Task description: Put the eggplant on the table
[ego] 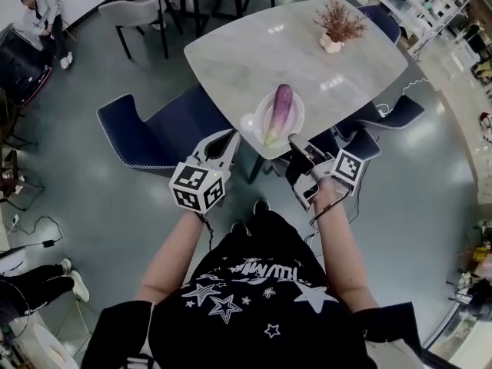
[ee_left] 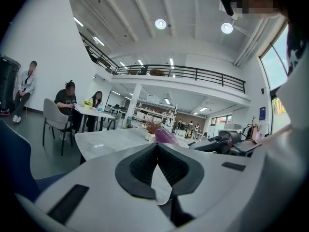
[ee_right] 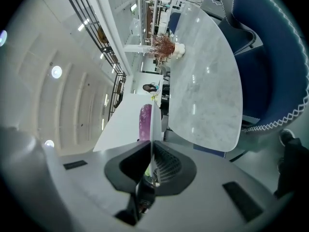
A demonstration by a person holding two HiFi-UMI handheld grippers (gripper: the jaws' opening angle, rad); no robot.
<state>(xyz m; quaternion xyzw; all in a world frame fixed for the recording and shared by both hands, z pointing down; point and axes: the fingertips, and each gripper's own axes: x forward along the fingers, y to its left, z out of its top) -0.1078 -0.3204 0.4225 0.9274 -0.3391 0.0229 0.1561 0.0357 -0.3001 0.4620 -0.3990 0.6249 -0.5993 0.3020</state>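
A purple eggplant [ego: 280, 108] with a green stem end lies on a white plate [ego: 250, 121] over the near edge of the pale marble table [ego: 261, 52]. My left gripper [ego: 229, 138] is at the plate's left rim and my right gripper [ego: 294, 141] at its near right rim. In the left gripper view the jaws [ee_left: 157, 146] are shut with the white plate [ee_left: 161, 180] between the pads, and the eggplant [ee_left: 164, 135] shows just beyond. In the right gripper view the jaws [ee_right: 151, 144] are shut on the thin plate [ee_right: 125, 129] rim, eggplant [ee_right: 145, 120] above.
A dried plant in a small vase [ego: 337, 25] stands at the table's far right. Blue chairs [ego: 154, 133] [ego: 392, 114] flank the near side, close to my arms. A grey chair [ego: 138, 10] and seated people are farther off at the upper left.
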